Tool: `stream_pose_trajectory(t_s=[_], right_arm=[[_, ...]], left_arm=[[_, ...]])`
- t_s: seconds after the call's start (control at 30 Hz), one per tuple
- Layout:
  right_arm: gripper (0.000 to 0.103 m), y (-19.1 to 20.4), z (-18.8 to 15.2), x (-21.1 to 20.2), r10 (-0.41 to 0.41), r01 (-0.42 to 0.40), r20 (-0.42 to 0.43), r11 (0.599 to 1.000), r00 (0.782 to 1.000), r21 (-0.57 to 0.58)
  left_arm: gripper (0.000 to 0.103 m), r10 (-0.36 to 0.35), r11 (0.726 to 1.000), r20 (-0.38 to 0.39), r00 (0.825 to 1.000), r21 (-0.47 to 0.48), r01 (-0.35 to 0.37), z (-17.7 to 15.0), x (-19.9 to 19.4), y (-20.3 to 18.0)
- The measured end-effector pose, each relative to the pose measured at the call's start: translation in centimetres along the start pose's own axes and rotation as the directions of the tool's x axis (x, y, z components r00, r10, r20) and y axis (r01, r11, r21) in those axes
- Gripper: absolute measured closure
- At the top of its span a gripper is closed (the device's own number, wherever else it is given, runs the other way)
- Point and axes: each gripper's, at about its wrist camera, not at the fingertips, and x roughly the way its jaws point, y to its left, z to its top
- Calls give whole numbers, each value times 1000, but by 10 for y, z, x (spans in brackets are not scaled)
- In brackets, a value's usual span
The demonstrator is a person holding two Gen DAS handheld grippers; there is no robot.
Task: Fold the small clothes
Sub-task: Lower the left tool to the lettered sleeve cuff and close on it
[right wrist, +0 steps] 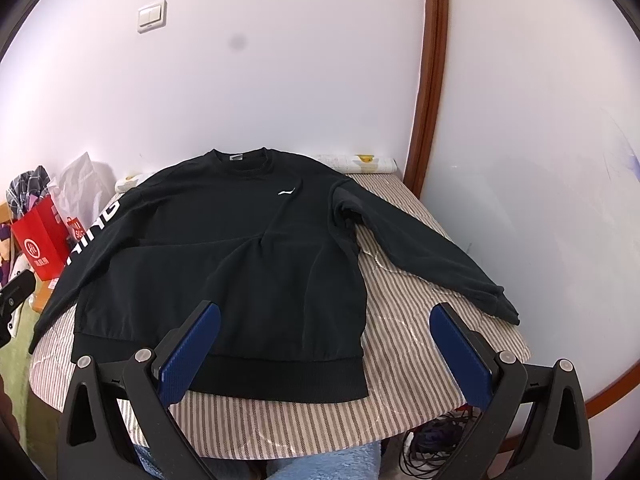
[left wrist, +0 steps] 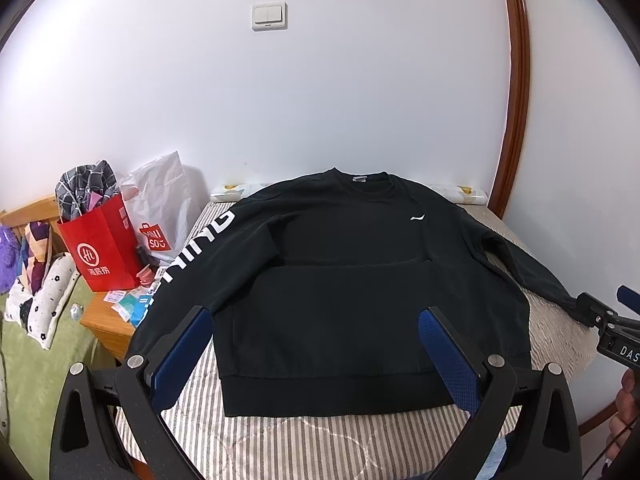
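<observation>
A black sweatshirt (left wrist: 340, 272) lies spread flat, front up, on a striped table cover (left wrist: 304, 440), collar at the far side and both sleeves out. Its left sleeve carries white letters (left wrist: 200, 248) and hangs over the left edge. It also shows in the right wrist view (right wrist: 224, 264), with the right sleeve (right wrist: 432, 248) lying diagonally toward the near right. My left gripper (left wrist: 316, 316) is open and empty, above the hem. My right gripper (right wrist: 326, 314) is open and empty, over the hem's right corner. The right gripper's body also shows in the left wrist view (left wrist: 608, 328) by the right cuff.
A red paper bag (left wrist: 104, 244) and a white bag (left wrist: 160, 208) stand on a wooden bedside stand (left wrist: 104, 320) at the left. A green bed with pillows (left wrist: 40, 304) lies further left. A wall and a brown door frame (right wrist: 430, 80) close off the far side and right. Cables (right wrist: 432, 440) lie under the table.
</observation>
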Motion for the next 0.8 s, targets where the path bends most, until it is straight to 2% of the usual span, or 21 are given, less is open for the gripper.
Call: stream_pose_trajectory(t_s=[0.23, 0.37, 0.43, 0.53, 0.67, 0.73, 0.8], right_arm=[[0, 5, 9, 16, 9, -9, -13, 1000, 1000, -4], [0, 7, 10, 36, 32, -31, -31, 999, 999, 9], [1, 9, 9, 53, 43, -42, -68, 999, 997, 12], [5, 15, 8, 74, 56, -57, -101, 998, 993, -8], [7, 30, 4, 102, 73, -78, -131, 996, 989, -33], [8, 41, 1, 116, 85, -93, -148, 995, 985, -48], [8, 51, -1, 127, 89, -100, -161, 993, 983, -59]], left_arm=[[0, -43, 997, -42, 998, -62, 40, 5, 25, 14], [0, -56, 992, -74, 996, -120, 46, -5, 53, 33], [0, -70, 986, -104, 992, -161, 52, -12, 68, 44], [0, -88, 967, -145, 986, -250, 49, -28, 92, 68], [2, -110, 922, -208, 972, -385, 22, -54, 124, 104], [6, -98, 911, -238, 966, -412, -9, -62, 136, 115], [8, -68, 911, -261, 963, -409, -47, -68, 148, 123]])
